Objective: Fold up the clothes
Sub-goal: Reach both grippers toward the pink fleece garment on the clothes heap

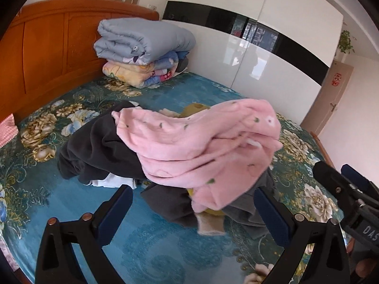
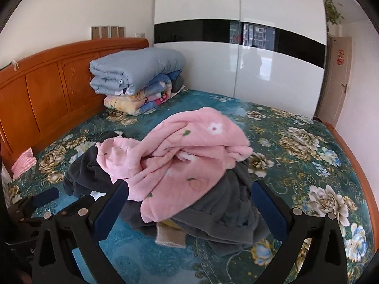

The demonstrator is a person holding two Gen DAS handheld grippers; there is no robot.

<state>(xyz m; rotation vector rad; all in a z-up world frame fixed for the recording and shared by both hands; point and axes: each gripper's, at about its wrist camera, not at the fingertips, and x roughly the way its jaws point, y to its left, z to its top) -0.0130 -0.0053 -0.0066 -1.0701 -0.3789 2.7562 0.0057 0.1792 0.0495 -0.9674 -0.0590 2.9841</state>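
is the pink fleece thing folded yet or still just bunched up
Bunched up, not folded. The pink fleece garment lies crumpled in uneven creases on top of the dark clothes, with no flat, squared edges in either view.

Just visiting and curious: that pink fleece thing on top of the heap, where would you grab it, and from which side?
Probably the pink fleece garment by its loose near edge, which overhangs the dark clothes. Come in low from the front, where the open right hand-held gripper already faces it; the top is bunched folds.
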